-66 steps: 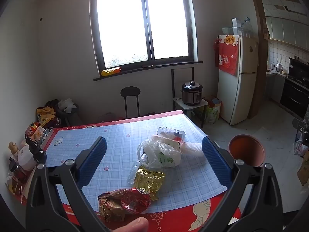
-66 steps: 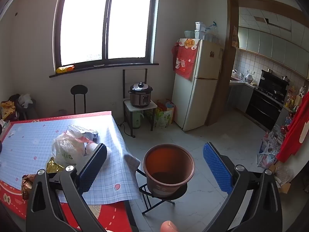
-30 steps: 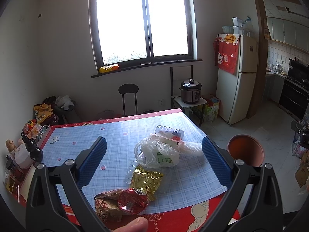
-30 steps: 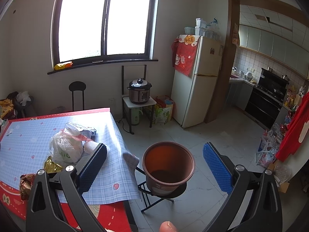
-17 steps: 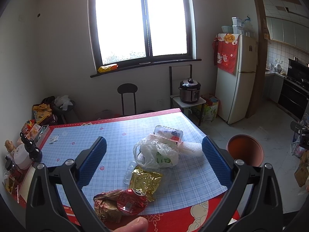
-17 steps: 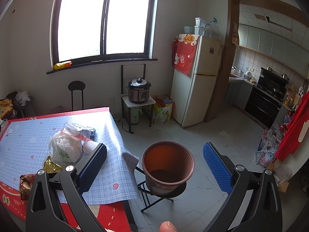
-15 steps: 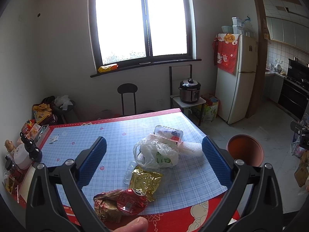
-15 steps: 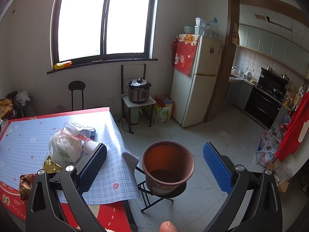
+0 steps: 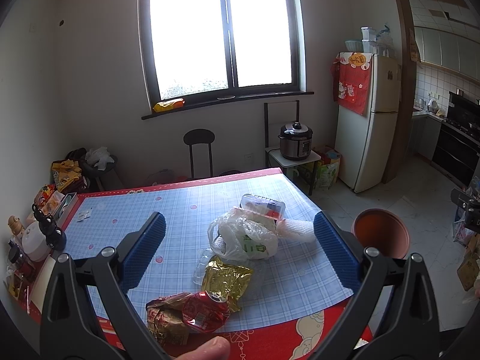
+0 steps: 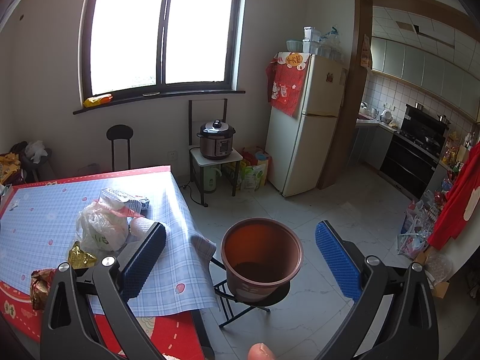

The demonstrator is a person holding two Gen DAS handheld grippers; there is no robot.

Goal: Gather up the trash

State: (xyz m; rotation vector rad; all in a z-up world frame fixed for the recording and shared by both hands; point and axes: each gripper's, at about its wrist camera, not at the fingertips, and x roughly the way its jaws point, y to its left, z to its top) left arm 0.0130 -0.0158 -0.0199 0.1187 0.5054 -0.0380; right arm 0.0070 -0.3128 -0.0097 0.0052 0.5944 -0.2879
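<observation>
Trash lies on the blue checked table [image 9: 168, 210]: a white plastic bag [image 9: 246, 237], a clear plastic box [image 9: 262, 207] behind it, a white foam roll [image 9: 297, 231], a gold wrapper [image 9: 225, 279] and a red and gold wrapper [image 9: 186, 315] near the front edge. My left gripper [image 9: 240, 249] hovers open above this pile with nothing between its blue pads. A brown bucket [image 10: 261, 255] stands on a black stand to the right of the table. My right gripper [image 10: 240, 258] is open and empty, hanging above and in front of the bucket.
Bottles and jars [image 9: 33, 240] crowd the table's left edge. A black stool [image 9: 199, 150], a pressure cooker [image 9: 295, 145] on a small white table and a fridge [image 9: 369, 120] stand behind. The tiled floor [image 10: 330, 216] stretches to the right towards the kitchen.
Both grippers have drifted only slightly; the views sit a little higher than two seconds ago. The trash and the bucket have not moved.
</observation>
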